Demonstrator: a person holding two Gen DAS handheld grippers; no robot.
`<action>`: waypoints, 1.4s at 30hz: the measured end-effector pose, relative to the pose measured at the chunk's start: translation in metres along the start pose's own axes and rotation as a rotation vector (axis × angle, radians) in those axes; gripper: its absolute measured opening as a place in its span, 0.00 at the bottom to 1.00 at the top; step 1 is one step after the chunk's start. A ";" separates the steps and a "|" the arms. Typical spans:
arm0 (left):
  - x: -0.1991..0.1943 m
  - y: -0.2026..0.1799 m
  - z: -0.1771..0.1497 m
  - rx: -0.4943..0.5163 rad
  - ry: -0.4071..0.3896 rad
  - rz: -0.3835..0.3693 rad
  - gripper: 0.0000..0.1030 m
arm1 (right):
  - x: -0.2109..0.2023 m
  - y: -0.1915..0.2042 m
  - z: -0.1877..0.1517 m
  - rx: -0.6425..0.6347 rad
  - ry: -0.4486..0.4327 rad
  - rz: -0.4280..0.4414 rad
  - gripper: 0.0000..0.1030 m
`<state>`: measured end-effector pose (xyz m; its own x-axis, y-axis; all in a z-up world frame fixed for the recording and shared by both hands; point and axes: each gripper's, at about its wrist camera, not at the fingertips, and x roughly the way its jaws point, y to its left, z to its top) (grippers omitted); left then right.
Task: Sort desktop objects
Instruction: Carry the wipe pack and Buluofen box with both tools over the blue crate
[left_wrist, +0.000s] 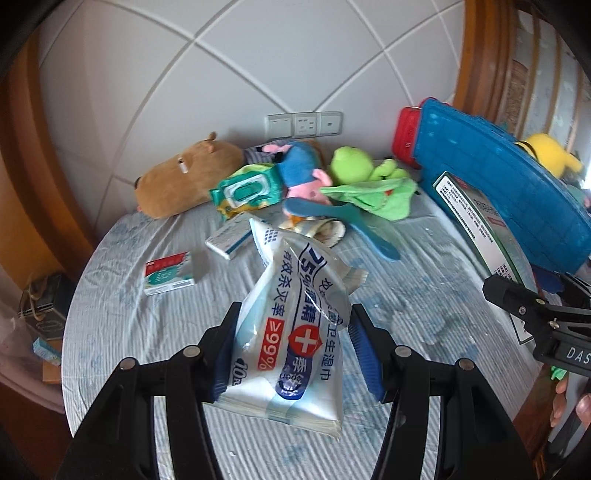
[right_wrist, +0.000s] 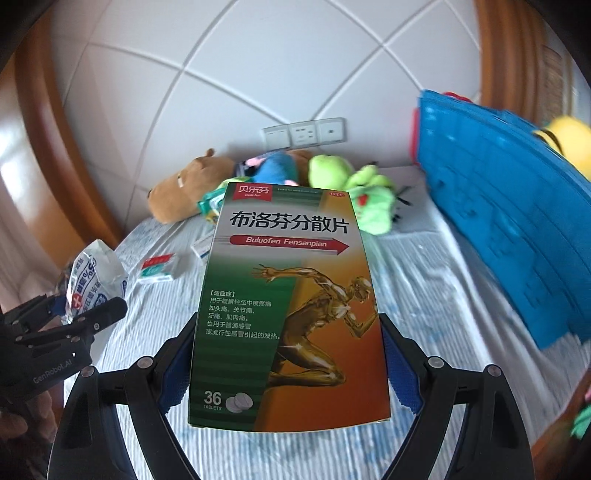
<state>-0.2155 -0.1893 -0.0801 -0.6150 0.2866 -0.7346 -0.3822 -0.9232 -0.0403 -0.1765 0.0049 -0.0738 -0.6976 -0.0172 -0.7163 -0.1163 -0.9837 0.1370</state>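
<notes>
The bed (left_wrist: 424, 306), under a striped blue-white sheet, is the landmark. At its right edge stands the blue crate (left_wrist: 491, 177), the largest thing on it, with a red item behind it. Along the far edge lie soft toys: a brown capybara (left_wrist: 184, 177), a blue-and-pink plush (left_wrist: 303, 173) and a green frog (left_wrist: 351, 164). In front of the capybara sits a green wipes pack with a flip lid (left_wrist: 245, 190); nearer the middle of the bed lie two small medicine boxes (left_wrist: 168, 273), one red-and-teal and the other white-and-blue.

The right gripper (right_wrist: 288, 354) is clamped on the medicine box (right_wrist: 288, 306) and holds it above the bed, print facing the camera. It reads "Buluofen Fensanpian", "OTC" and "36 TABLETS", with a golden running figure. It looks light and stiff; the long side edges are the sound place to hold, and hard squeezing could dent the card.

The left gripper (left_wrist: 291, 350) is closed on the wet-wipe packet (left_wrist: 295, 325), lifted off the bed. It shows "75%", "≥99%" and a red cross badge. It is soft, crinkled film, likely slippery and floppy, so the fuller lower body, where it is now pinched, suits better than the limp top flap.
</notes>
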 end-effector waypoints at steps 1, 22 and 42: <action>-0.002 -0.007 0.000 0.013 -0.003 -0.011 0.54 | -0.004 -0.005 -0.002 0.012 -0.004 -0.009 0.85; 0.007 -0.181 0.029 0.014 -0.014 0.009 0.54 | -0.062 -0.164 0.017 -0.039 -0.037 -0.031 0.85; 0.033 -0.350 0.218 0.139 -0.109 -0.043 0.54 | -0.115 -0.324 0.185 -0.092 -0.173 -0.078 0.85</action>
<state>-0.2525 0.1989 0.0575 -0.6642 0.3583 -0.6561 -0.4967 -0.8674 0.0291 -0.1893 0.3582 0.0908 -0.8010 0.0829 -0.5929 -0.1150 -0.9932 0.0165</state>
